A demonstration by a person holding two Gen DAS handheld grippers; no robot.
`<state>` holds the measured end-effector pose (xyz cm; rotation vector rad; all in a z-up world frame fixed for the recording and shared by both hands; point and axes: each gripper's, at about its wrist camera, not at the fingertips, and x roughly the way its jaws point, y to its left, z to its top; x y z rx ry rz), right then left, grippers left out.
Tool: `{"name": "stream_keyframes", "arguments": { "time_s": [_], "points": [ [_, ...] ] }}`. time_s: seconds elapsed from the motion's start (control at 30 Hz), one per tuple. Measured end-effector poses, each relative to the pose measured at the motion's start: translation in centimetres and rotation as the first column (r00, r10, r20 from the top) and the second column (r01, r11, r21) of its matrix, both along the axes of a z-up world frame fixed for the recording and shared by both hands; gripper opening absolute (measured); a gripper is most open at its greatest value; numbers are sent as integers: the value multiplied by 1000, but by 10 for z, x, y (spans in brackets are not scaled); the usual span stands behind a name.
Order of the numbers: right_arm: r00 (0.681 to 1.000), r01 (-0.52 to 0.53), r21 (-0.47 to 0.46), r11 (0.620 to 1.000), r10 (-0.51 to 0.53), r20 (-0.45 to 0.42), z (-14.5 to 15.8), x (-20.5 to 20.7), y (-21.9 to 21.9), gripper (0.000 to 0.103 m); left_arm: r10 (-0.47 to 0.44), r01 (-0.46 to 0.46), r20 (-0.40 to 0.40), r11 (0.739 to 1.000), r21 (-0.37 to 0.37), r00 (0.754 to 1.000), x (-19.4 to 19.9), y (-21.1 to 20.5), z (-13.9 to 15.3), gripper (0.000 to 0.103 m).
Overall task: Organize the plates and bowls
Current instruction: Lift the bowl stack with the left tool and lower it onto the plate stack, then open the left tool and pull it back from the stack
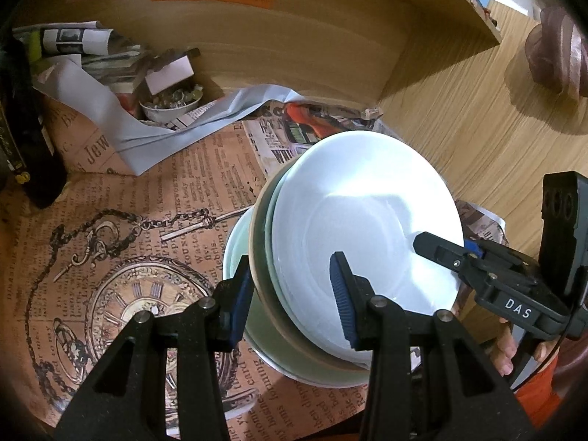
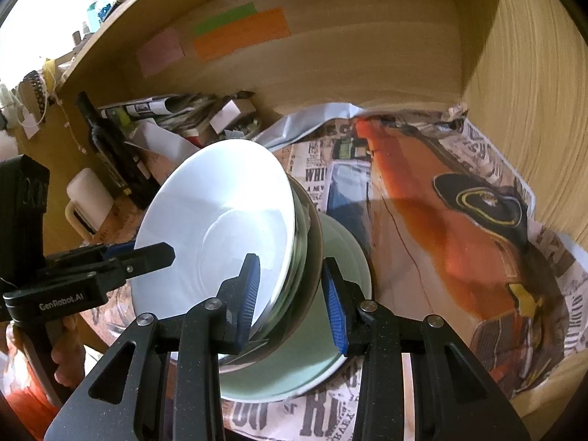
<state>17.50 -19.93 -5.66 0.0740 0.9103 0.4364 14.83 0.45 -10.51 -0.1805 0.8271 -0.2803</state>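
While both of my tools straddle the same stack, what matters is that the stack sits between them, tilted on edge. My left gripper (image 1: 292, 294) has its blue pads on either side of the near rim of the stack of white, glossy, shallow ceramic plates (image 1: 364, 220). The jaws stand fairly wide, and I cannot tell whether the pads actually press. My right gripper (image 2: 292, 294) spans the opposite rim the same way, its contact just as unclear. The stack leans over a pale green ceramic bowl (image 2: 330, 338), which rests on the newspaper-lined wooden shelf floor (image 2: 459, 220). The plate faces turn toward my right side, so the stack's axis lies nearly level rather than upright. Neither hand is nearer. I judge the next move must level the stack onto the bowl or lift it clear.
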Motion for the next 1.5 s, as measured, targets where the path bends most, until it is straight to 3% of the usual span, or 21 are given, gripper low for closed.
{"name": "stream_keyframes", "arguments": {
  "time_s": [0.27, 0.37, 0.8, 1.03, 1.3, 1.5],
  "points": [
    [1000, 3, 19, 1000, -3, -24, -5, 4, -3, 31, 1, -1, 7, 1000, 9, 1000, 4, 0, 0, 41],
    [999, 4, 24, 1000, -3, -36, -7, 7, -3, 31, 9, -10, 8, 1000, 22, 1000, 8, 2, -2, 33],
    [999, -10, 39, 999, 12, -49, -8, 19, -1, 34, 4, -10, -66, 997, -80, 998, 21, 19, -10, 33],
    [998, -30, 50, 998, 32, -56, -9, 23, -2, 36, -3, -3, -67, 997, -78, 998, 24, 21, -11, 33],
    [998, -42, 48, 998, 44, -38, -7, 22, -1, 40, 30, -29, 47, 1000, -5, 998, 9, 22, 8, 34],
    [998, -35, -4, 999, 36, 61, 13, 9, -1, 47, 52, -52, 112, 999, -4, 992, -3, 27, 25, 37]
  ]
}}
